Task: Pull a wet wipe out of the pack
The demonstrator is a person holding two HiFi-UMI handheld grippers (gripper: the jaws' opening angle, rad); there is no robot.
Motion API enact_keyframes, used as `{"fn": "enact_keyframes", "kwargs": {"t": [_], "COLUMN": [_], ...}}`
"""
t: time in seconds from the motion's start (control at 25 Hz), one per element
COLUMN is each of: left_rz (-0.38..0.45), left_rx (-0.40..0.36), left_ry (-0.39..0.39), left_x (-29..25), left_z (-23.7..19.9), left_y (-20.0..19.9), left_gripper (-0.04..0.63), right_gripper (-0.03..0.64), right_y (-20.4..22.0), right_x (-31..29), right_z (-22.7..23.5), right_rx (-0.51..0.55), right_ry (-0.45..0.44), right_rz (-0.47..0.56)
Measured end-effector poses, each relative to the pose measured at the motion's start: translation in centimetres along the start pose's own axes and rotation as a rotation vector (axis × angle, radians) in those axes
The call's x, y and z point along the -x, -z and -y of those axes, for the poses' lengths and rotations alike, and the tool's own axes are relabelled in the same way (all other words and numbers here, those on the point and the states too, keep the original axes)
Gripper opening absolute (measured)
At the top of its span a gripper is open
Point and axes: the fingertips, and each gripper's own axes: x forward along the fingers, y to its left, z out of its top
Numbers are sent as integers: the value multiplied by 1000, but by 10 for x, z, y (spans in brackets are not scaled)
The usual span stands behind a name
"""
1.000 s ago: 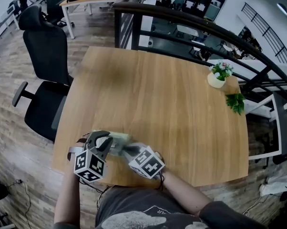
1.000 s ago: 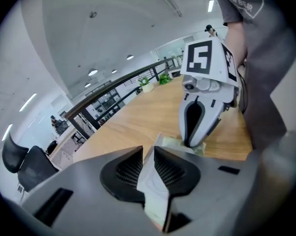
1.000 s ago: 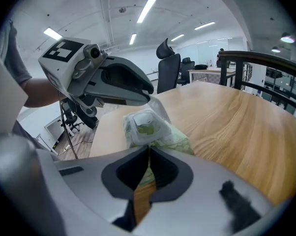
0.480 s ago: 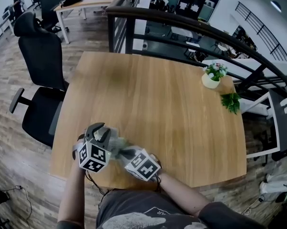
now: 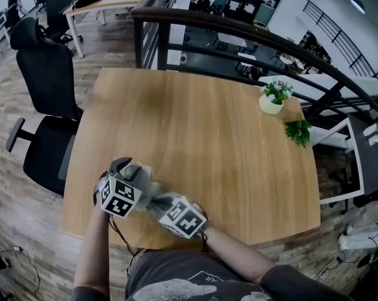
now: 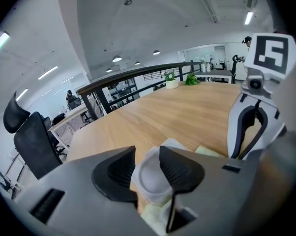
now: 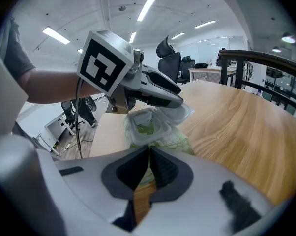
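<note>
1. The left gripper (image 6: 147, 151) has its jaws partway apart. They have just been opening, and the pack's white lid (image 6: 150, 178) stands between them, apparently unpressed.
2. The right gripper (image 7: 149, 150) has its jaws closed on the near edge of the wet wipe pack (image 7: 173, 140).
3. Risks: the freed lid may flop back over the opening (image 7: 144, 125), or the thin edge pinch may slip so the pack lifts with the wipe.
4. The pack lies flat just beyond the right jaws. Its long axis runs away from them toward the left gripper, with the opening facing up.

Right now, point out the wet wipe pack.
In the head view the wet wipe pack lies by the table's near left edge, its near end pinched in the right gripper.
</note>
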Motion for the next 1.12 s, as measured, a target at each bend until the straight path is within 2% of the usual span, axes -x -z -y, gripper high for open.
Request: {"fn": "enact_keyframes", "kwargs": {"t": [0.24, 0.36, 0.44, 0.6, 0.88, 1.12], "left_rz": [72, 84, 77, 61, 31, -9], "left_rx": [19, 33, 33, 3, 29, 30], "left_ry": [-41, -33, -20, -42, 0, -91], "left_x": [29, 50, 61, 75, 79, 71], "left_z": [-4, 5, 15, 31, 70, 73], "left_y": [-15, -14, -10, 4, 19, 33], "left_gripper": [147, 147, 147, 147, 162, 164], "right_gripper": [26, 26, 26, 26, 26, 26], "right_y": [1, 1, 2, 0, 0, 3], "right_x": [0, 0, 1, 3, 3, 3], "right_z": [0, 0, 0, 1, 0, 2], "right_rx": [-1, 0, -2, -11, -1, -34], "right_ry": [5, 11, 14, 17, 37, 53], "right_rz": [-5, -6, -7, -2, 0, 0]}}
